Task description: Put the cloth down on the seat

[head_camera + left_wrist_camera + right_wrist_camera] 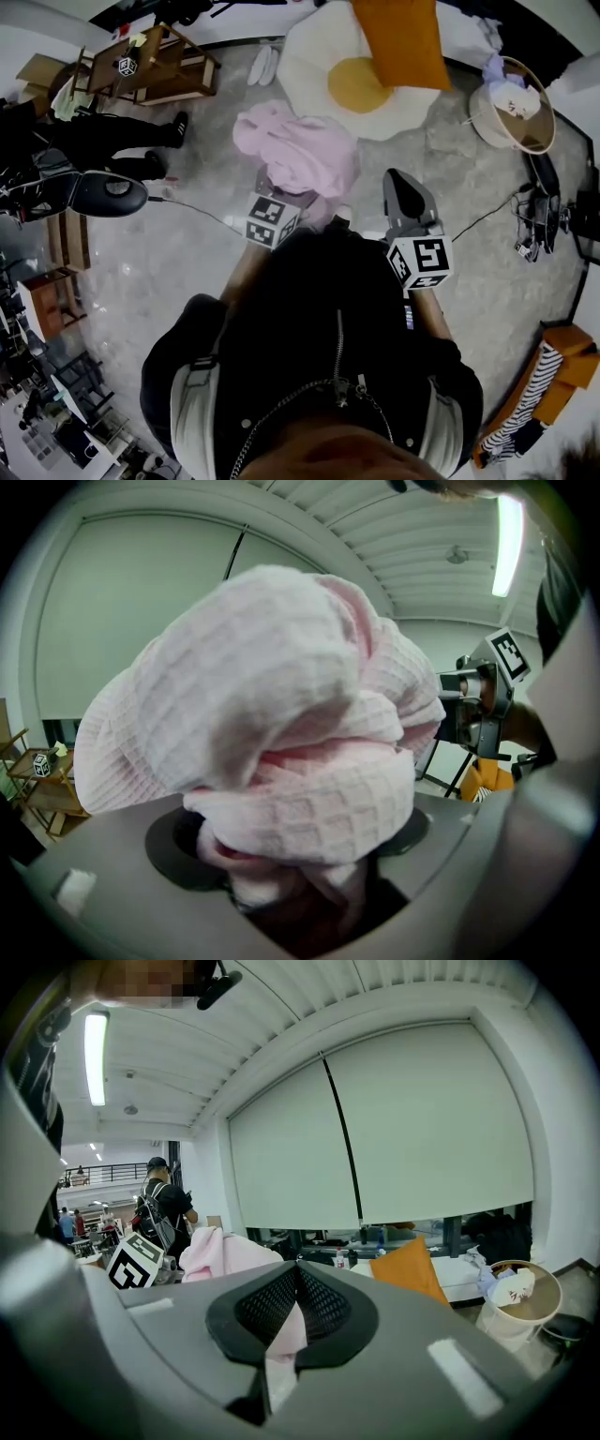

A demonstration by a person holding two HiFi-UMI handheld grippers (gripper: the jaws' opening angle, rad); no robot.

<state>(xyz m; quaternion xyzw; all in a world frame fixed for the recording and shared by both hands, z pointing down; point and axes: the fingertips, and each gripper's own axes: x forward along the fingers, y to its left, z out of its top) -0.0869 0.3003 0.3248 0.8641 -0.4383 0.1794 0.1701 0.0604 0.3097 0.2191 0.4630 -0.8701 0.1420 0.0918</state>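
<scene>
A bundled pink waffle cloth (295, 150) hangs in front of me above the grey floor. My left gripper (286, 192) is shut on its bulk; in the left gripper view the cloth (272, 714) fills the space between the jaws (295, 841) and hides their tips. To its right, my right gripper (401, 187) is shut on a thin fold of the same cloth (284, 1335), pinched between its black mesh pads (323, 1302). The seat, a white fried-egg-shaped cushion (366, 80), lies on the floor just beyond the cloth.
An orange pillow (401, 42) lies on the far side of the seat. A round basket (514, 108) stands to its right, with cables (539, 225) on the floor nearby. At the far left are a wooden rack (155, 66) and a person in black (84, 141).
</scene>
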